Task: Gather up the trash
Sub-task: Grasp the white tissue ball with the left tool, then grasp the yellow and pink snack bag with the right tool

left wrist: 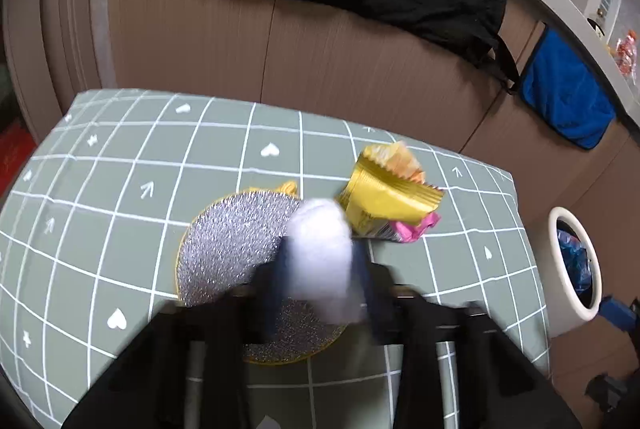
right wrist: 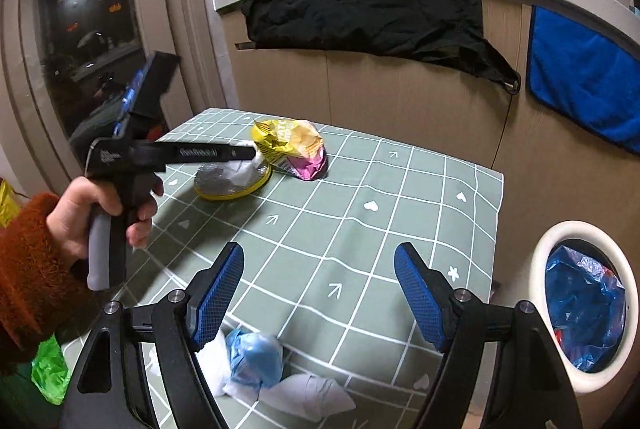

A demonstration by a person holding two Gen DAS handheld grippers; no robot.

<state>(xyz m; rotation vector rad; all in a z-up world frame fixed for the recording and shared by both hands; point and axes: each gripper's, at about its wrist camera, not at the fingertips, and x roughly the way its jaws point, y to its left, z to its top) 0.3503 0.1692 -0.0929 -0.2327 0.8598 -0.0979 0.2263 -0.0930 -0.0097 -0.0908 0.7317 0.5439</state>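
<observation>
your left gripper point(left wrist: 320, 261) is pinching a crumpled white tissue point(left wrist: 320, 253) between its blue pads, right over the round silver scouring pad point(left wrist: 232, 241) on the green checked tablecloth point(left wrist: 120, 157). the picture is blurred there, so how firm the hold is can't be told; a soft wad caught only at its edge could slip out on the way to the white bin point(right wrist: 584, 305) beside the table. the tissue also looks to be touching the scouring pad, and if the fibres snag, the pad may lift or drag with it.

your right gripper point(right wrist: 320, 289) is spread wide with nothing between its pads. below it lie a blue plastic wad point(right wrist: 256, 353) and more white tissue point(right wrist: 308, 395) at the near edge, where a clumsy nudge could push them off. the yellow snack wrapper point(left wrist: 384, 189) with its pink wrapper point(left wrist: 412, 229) sits just beside the scouring pad and is still to be collected.
</observation>
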